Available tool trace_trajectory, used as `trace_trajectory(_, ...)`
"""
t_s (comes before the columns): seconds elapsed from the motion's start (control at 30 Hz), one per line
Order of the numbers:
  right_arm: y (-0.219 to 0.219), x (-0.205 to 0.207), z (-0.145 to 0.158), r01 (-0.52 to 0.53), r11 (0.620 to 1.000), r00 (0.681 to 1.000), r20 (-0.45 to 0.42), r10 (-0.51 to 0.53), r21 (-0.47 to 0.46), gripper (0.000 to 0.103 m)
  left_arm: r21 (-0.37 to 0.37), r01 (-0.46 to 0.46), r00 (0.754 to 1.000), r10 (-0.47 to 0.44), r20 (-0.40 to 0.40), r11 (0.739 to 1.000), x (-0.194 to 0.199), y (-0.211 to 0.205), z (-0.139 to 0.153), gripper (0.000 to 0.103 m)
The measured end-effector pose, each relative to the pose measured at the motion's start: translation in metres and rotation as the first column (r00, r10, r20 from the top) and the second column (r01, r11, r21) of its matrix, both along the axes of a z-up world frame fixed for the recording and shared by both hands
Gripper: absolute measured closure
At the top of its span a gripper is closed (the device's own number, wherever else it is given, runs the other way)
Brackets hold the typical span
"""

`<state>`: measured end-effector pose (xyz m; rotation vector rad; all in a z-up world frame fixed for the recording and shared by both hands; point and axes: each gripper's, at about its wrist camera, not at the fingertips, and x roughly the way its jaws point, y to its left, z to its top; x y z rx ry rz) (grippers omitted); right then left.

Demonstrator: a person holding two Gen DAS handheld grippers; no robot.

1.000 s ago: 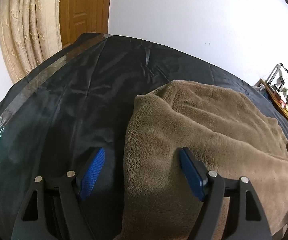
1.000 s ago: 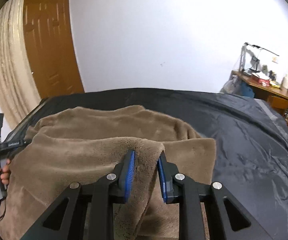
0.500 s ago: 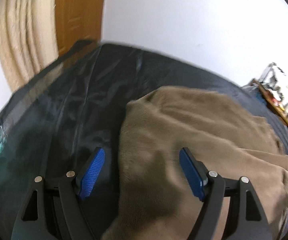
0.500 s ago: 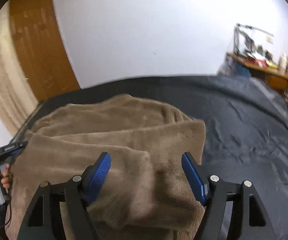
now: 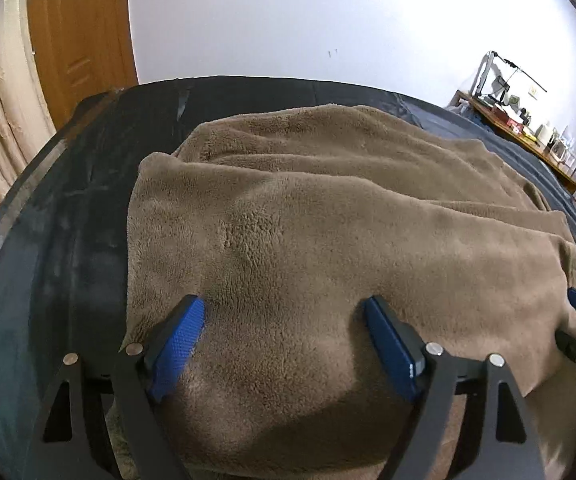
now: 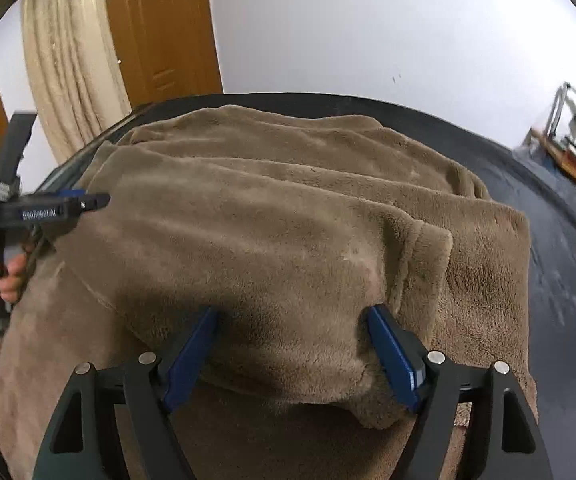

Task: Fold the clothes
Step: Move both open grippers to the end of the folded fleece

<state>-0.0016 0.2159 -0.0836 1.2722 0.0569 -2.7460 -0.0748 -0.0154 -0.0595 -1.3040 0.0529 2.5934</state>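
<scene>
A black sheet-covered bed [image 5: 87,208] carries everything. A brown fleece garment [image 5: 328,240] lies folded in layers directly on it, leaving bare black cover from nine to twelve o'clock in the left wrist view.

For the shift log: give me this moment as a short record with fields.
garment: brown fleece garment, partly folded, top layer doubled over the lower one
surface: black sheet under the garment
left claw: open, over the garment near its left edge, gripping nothing
right claw: open, straddling the folded edge, gripping nothing
background: wooden door, beige curtain, cluttered desk
</scene>
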Motion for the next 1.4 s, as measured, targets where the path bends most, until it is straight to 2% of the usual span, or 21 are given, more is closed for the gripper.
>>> trace_trajectory(0.2, -0.008, 0.003, -0.007, -0.009, 0.999, 1.0, -0.003, 0.009, 0.041, 0.018, 0.006, 0.01, 1.0, -0.01, -0.01, 1.0, 0.004, -0.003, 0.004, 0.014)
trace_trajectory(0.43, -0.011, 0.001, -0.009, -0.017, 0.998, 1.0, -0.003, 0.017, 0.059, 0.015, -0.018, 0.033, 0.999, -0.033, -0.005, 0.999, 0.007, 0.005, 0.006, 0.002)
trace_trajectory(0.67, -0.016, -0.001, -0.009, -0.019, 0.996, 1.0, -0.005, 0.019, 0.088, 0.013, -0.029, 0.026, 1.0, -0.026, -0.005, 0.999, 0.01, 0.007, 0.008, 0.001)
trace_trajectory(0.73, -0.019, 0.002, -0.007, -0.009, 0.994, 1.0, -0.018, 0.011, 0.107, 0.01, -0.029, 0.023, 1.0, -0.023, -0.005, 0.999, 0.01, 0.007, 0.008, 0.001)
trace_trajectory(0.97, -0.029, 0.015, -0.002, 0.028, 0.985, 0.998, -0.068, -0.016, 0.172, 0.01, -0.017, 0.019, 1.0, -0.019, -0.007, 1.0, 0.012, 0.005, 0.009, 0.001)
trace_trajectory(1.1, -0.035, 0.022, 0.002, 0.05, 0.977, 0.995, -0.098, -0.03, 0.208, 0.01, 0.008, 0.002, 0.999, -0.002, -0.037, 1.0, 0.03, -0.001, 0.017, 0.001)
trace_trajectory(1.17, -0.039, 0.028, 0.004, 0.057, 0.973, 0.993, -0.117, -0.032, 0.222, 0.01, -0.005, -0.005, 0.998, 0.005, -0.065, 1.0, 0.043, -0.002, 0.021, 0.001)
trace_trajectory(1.4, -0.041, 0.088, 0.027, 0.009, 0.992, 0.977, -0.212, 0.018, 0.128, 0.01, -0.048, -0.018, 0.99, 0.011, -0.142, 0.999, 0.086, -0.003, 0.034, 0.001)
